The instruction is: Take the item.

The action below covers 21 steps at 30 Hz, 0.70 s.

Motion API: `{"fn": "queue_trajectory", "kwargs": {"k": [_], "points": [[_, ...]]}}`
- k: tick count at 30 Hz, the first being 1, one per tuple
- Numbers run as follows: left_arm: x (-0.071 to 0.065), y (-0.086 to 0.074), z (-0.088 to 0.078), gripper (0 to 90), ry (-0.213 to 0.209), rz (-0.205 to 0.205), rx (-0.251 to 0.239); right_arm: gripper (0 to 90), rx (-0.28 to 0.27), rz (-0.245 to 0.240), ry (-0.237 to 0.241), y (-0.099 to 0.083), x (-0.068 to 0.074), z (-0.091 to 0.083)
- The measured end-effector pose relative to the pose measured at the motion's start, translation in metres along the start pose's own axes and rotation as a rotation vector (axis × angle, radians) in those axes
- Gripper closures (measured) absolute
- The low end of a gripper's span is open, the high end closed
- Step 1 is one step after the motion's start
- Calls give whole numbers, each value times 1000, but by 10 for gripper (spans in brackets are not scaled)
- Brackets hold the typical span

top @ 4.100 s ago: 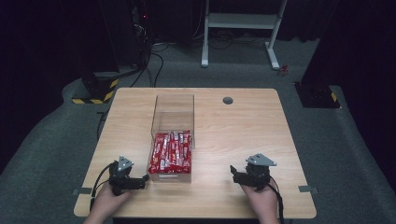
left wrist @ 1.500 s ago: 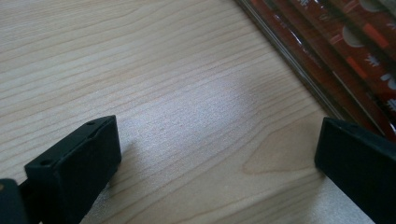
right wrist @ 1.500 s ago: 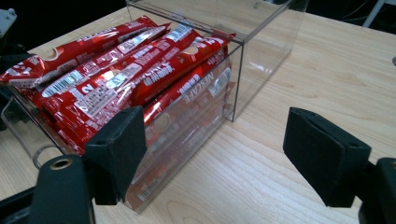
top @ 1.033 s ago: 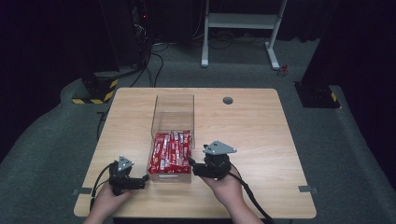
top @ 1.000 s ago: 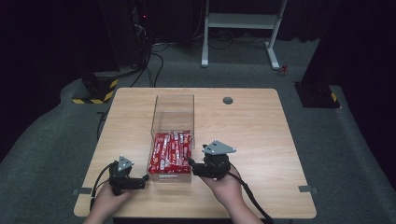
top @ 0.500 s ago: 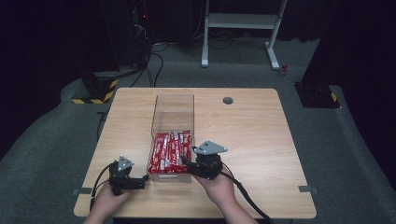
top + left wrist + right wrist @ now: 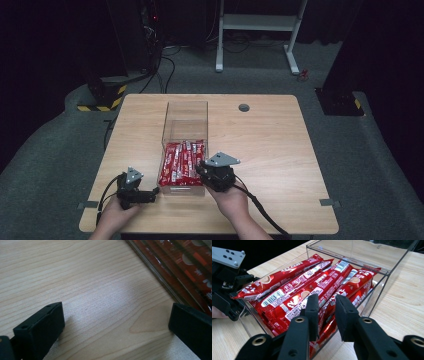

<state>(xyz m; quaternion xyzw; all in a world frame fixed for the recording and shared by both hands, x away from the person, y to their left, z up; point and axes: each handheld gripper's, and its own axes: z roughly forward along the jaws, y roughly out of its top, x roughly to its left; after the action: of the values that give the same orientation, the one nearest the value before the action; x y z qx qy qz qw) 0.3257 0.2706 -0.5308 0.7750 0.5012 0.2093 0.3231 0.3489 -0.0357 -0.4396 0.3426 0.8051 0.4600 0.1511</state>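
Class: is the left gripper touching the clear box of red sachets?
Apart. In the left gripper view, the left gripper has open jaws over bare table, with wood showing between them and the clear box.

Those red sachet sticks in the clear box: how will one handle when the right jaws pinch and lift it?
The red sachet sticks look glossy, so one is probably slippery. They are long, thin and soft-packed, so one would likely sag if held at an end. Piled loose in the clear box, neighbours may drag along with it.

One clear box (image 7: 185, 112), two tools, many red sachets (image 7: 183, 161).
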Motion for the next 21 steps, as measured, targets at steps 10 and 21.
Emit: {"fn": "queue_trajectory", "kwargs": {"k": [10, 21], "points": [[0, 0, 0, 6, 0, 0, 0, 863, -26, 14, -3, -5, 2, 3], [0, 0, 0, 6, 0, 1, 0, 900, -40, 50, 13, -9, 0, 3]]}}
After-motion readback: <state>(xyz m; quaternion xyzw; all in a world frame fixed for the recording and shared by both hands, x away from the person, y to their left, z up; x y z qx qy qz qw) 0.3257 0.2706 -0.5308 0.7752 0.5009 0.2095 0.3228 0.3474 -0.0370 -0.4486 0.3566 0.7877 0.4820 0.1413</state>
